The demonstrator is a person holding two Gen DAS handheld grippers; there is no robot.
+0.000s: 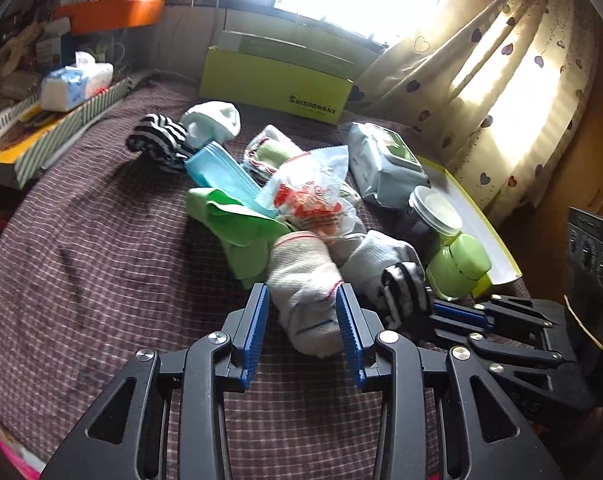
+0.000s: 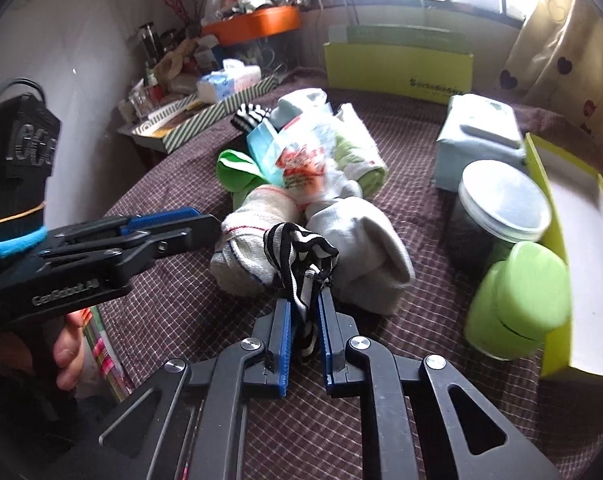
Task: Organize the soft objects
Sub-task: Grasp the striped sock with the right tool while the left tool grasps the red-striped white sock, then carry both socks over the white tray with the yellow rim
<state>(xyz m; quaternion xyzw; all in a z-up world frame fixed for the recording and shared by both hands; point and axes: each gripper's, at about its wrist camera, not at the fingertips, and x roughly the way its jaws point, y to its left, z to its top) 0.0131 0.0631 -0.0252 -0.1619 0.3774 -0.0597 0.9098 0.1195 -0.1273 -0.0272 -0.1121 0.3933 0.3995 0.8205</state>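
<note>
R gripper (image 2: 304, 312) is clenching on the b/w striped sock (image 2: 297, 256), pads pinching the bunched cuff end. It's going to be light, limp and stretchy, so the free part will be drooping and swinging once it's off the bed; grabbing at the bunch is giving me more cloth to bite on than a single layer would, imo. Nothing fragile, not slippery against the ribbed pads.

L gripper (image 1: 301, 320) is straddling the rolled white sock (image 1: 305, 300) w/ jaws standing apart on either side. Pads look to be just beside the cloth; can't tell if they're pressing yet. The roll is thick and squashy, prob. going to compress a lot before holding, so mid-roll is the spot I'm favouring, not the loose toe.

Looks: striped sock is thin, black-and-white banded, crumpled. White sock has a red line at the cuff and a blue mark lower down, a bit greyed. Both are lying at the near edge of the pile on the checked bedspread (image 1: 101, 280), touching each other, next to a grey sock (image 2: 361, 248), w/ the green cloth (image 1: 237, 228) and the plastic packet (image 1: 309, 192) behind.
</note>
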